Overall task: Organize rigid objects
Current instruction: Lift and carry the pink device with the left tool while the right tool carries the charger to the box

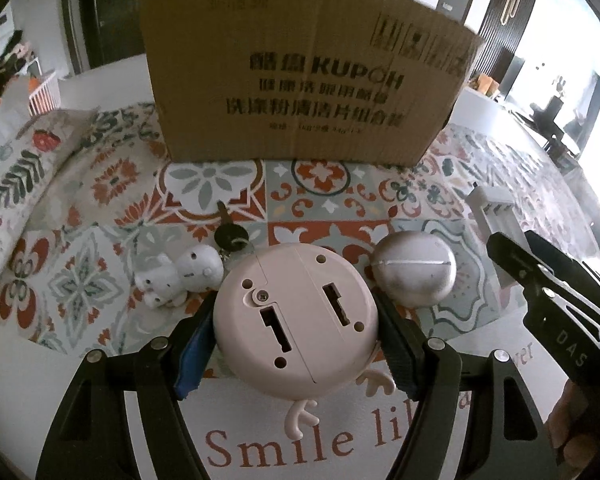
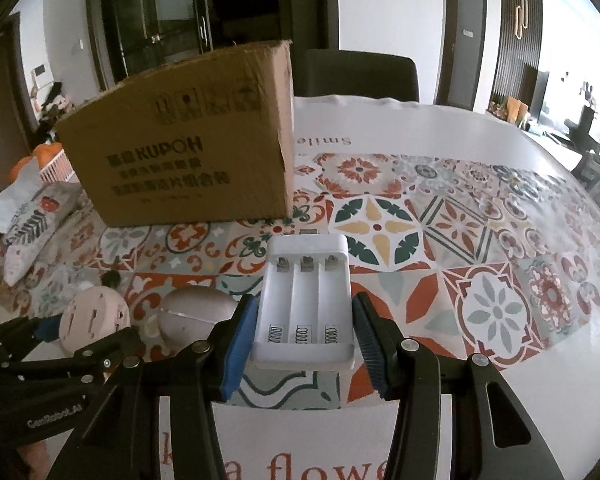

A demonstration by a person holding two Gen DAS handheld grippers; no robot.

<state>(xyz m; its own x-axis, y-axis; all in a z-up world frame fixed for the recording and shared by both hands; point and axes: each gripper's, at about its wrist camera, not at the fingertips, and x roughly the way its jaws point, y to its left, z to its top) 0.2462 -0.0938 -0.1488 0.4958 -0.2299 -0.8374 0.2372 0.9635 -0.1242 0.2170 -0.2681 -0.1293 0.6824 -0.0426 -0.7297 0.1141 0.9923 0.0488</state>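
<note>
Left wrist view shows us our left gripper [image 1: 296, 340] clamped on a pale pink round plastic gadget [image 1: 296, 316], its slotted underside facing the camera, pinched across its width so it sits steady for carrying; right wrist view shows our right gripper [image 2: 303, 336] clenched on a white plastic three-slot battery holder [image 2: 306, 304], gripped by its long sides, springs toward us; both seem lifted just clear of the patterned tile-print tablecloth [image 2: 480, 240]. We judge the brown cardboard box [image 1: 300, 76] behind them to be the destination, though its top is cut off and we cannot see inside. Near the pink gadget lie a silver round case [image 1: 414, 272], a small white figurine [image 1: 180, 280] and a dark key [image 1: 230, 234], partly hidden behind the gadget's rim.
</note>
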